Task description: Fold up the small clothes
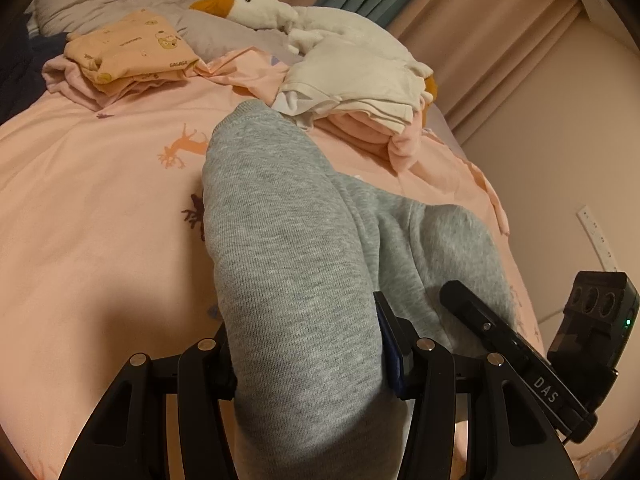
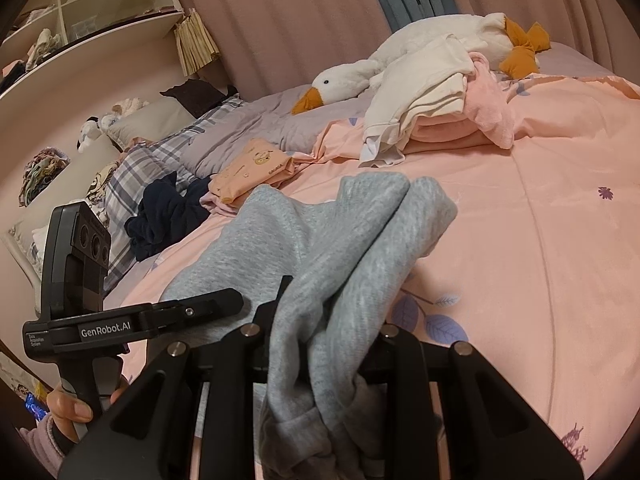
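A pink-sheeted bed (image 2: 540,240) carries the grey sweatpants (image 1: 288,240), draped from both tongs down onto the sheet. They look soft, thick and limp, so a hold near the edges should keep folds square. The left tongs (image 1: 308,364) pinch one bunched end, the right tongs (image 2: 320,344) another.

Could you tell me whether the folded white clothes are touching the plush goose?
Touching: in the right wrist view the white clothes lie draped across the goose, with no gap between them.
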`<state>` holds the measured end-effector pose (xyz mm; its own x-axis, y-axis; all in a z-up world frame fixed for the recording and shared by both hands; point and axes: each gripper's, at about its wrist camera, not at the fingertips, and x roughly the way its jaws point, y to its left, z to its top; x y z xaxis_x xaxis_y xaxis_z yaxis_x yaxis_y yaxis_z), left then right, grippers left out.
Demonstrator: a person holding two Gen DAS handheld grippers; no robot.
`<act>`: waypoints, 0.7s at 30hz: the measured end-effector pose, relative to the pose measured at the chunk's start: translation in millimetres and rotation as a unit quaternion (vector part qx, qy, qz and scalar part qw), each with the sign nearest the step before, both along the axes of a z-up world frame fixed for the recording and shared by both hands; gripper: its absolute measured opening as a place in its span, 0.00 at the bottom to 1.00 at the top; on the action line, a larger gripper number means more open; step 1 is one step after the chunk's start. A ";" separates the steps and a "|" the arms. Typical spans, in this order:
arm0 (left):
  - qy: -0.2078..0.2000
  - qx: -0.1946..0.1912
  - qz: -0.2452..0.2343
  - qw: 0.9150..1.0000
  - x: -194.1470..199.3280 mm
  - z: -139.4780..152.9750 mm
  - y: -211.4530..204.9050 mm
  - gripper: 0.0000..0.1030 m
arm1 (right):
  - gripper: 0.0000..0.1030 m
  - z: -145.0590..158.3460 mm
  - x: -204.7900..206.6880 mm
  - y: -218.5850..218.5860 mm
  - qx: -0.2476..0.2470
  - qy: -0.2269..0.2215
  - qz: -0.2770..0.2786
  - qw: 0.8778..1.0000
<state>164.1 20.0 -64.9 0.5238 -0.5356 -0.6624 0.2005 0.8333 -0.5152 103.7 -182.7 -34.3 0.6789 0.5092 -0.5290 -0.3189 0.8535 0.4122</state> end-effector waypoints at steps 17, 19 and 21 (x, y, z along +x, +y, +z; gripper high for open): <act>0.030 0.017 -0.002 0.999 10.9 -26.0 -5.9 0.51 | 0.24 -24.9 14.8 -2.3 -0.008 0.033 -0.004 0.999; 0.032 0.019 -0.001 0.999 10.5 -27.3 -5.8 0.51 | 0.24 -26.2 14.6 -2.5 -0.010 0.036 -0.006 0.999; 0.036 0.022 0.001 0.999 11.1 -28.7 -6.1 0.51 | 0.25 -28.2 15.3 -3.9 -0.012 0.039 -0.009 0.999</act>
<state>175.2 13.9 -93.6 0.4755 -0.5042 -0.7209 0.1629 0.8557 -0.4911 119.1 -186.6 -62.6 0.6445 0.4832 -0.5925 -0.2707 0.8690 0.4142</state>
